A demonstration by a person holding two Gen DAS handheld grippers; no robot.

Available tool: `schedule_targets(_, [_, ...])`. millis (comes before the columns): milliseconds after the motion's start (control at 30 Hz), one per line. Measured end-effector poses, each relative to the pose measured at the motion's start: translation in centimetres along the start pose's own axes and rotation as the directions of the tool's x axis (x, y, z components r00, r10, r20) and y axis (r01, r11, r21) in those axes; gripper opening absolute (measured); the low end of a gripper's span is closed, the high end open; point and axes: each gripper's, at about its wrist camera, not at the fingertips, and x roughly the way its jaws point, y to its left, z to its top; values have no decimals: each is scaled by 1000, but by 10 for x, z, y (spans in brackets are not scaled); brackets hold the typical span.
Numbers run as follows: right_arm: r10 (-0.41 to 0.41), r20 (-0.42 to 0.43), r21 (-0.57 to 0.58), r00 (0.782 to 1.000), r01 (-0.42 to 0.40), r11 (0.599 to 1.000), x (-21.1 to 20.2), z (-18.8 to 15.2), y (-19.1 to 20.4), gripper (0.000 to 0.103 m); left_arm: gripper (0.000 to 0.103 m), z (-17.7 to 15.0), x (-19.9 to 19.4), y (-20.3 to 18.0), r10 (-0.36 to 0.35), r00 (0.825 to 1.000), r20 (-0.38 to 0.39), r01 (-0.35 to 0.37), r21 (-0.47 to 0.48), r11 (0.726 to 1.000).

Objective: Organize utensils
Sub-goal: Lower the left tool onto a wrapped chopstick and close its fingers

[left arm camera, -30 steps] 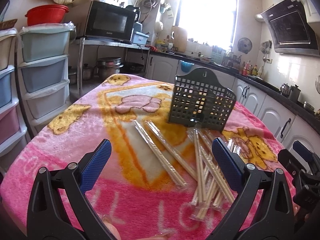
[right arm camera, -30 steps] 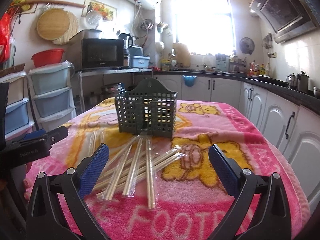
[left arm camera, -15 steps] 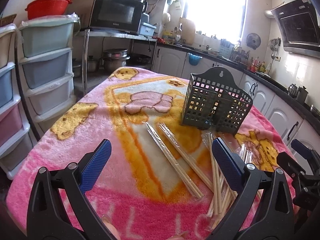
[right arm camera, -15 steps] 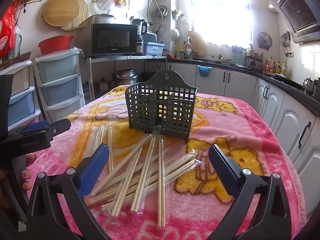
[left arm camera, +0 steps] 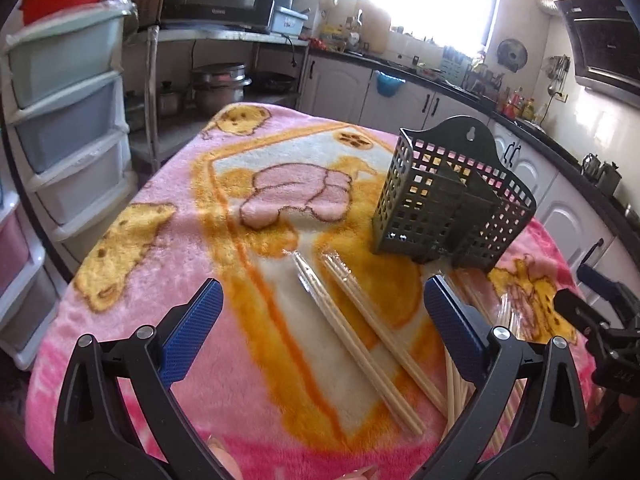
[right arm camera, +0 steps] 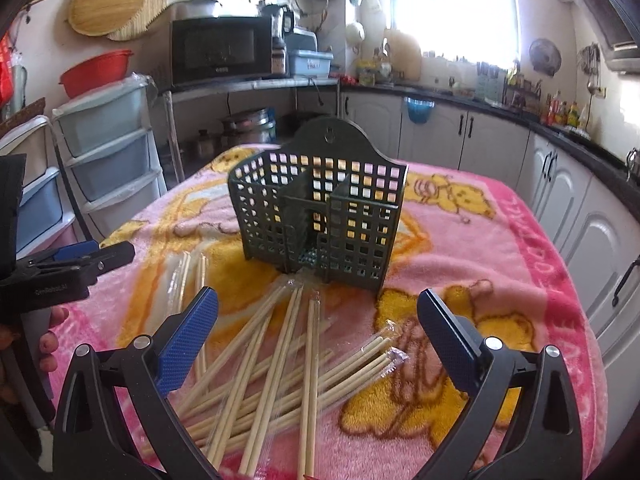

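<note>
A dark green slotted utensil holder stands upright on the pink blanket; it shows in the right wrist view too. Several wrapped pairs of wooden chopsticks lie flat in front of it: two pairs between my left fingers, and a fanned pile under my right gripper. My left gripper is open and empty above the two pairs. My right gripper is open and empty above the pile. Each gripper shows at the edge of the other's view.
The blanket covers a table with edges at left and right. Stacked plastic drawers stand to the left. A microwave on a shelf and white kitchen cabinets lie beyond the table.
Both grippers have moved forward and lower toward the chopsticks and the holder. Both stay open. Nothing on the table has moved.
</note>
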Motion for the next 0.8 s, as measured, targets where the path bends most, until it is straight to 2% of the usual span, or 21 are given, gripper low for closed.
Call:
schedule_targets(67, [-9,-39,-14,999,8,1000,13,4,-1,84,93,5,8,3,7,1000,-12,-7,0,1000])
schedule_targets(133, [-12,-78,-21,997,10,1000,26,5,-3,80,93,11,21,6,42,998,-43,-41,11,999])
schedule_targets(200, [-2,-125,-24,992,-1,1000,40,6,-5,73,92,16,31,10,36,997,-71,-36,6,999])
schedule_targets(367, [5,-219,-35,976,-13,999,72,7,-8,55,75,20,58,21,9,990,-144,-13,-29,1000])
schedule_targets(533, [40,-273,-6,961,-43,999,94,9,-14,48,61,18,78,32,-40,979,-201,22,-88,996])
schedule_targets(667, [54,-304,5,951,-55,998,108,10,-15,37,49,18,90,36,-81,970,-231,52,-129,990])
schedule_targets(800, [83,-333,35,939,-75,997,120,9,-19,33,45,18,99,40,-103,962,-252,65,-158,985])
